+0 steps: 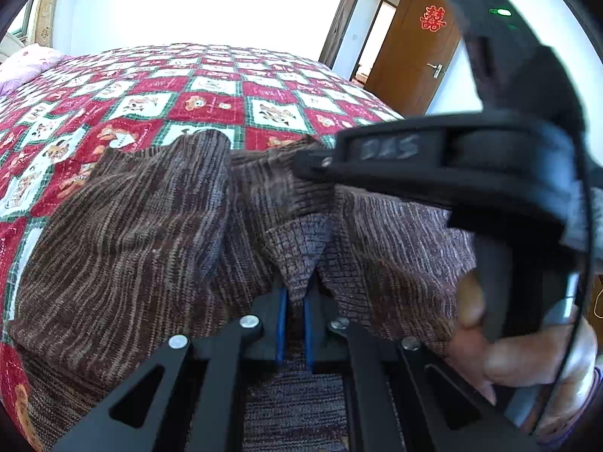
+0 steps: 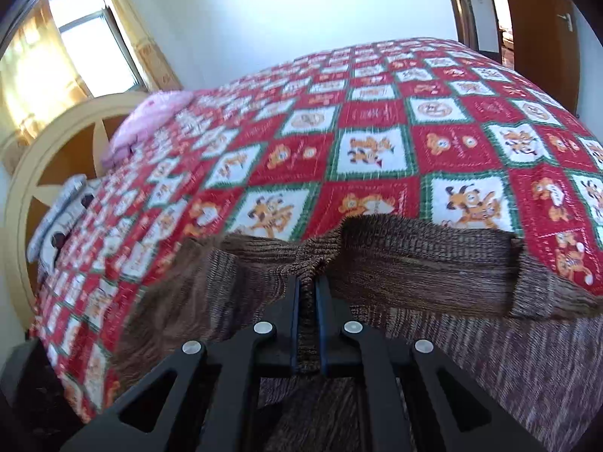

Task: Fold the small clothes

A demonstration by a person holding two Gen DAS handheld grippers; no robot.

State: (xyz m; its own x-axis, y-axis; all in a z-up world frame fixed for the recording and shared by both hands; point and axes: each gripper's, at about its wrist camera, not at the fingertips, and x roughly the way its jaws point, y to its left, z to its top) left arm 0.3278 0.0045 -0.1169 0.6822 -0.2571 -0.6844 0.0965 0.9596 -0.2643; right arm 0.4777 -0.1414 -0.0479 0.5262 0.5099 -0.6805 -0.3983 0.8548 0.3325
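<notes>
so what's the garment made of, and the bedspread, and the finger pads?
Garment: brown knit, likely wool or acrylic; ribbed yarn rows, fuzzy matte surface.
Bedspread: printed woven or towelling cotton, probably; checked cartoon squares, soft matte.
Finger pads: blue, rubbery-looking strips on black, probably plastic, fingers.

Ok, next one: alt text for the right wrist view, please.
The right claw is shut on a bunched fold of a brown ribbed knit garment, seen along its two black fingers. The garment lies on a bed under a red, white and green checked quilt with cartoon animals; a window and a pink pillow are at left.
</notes>
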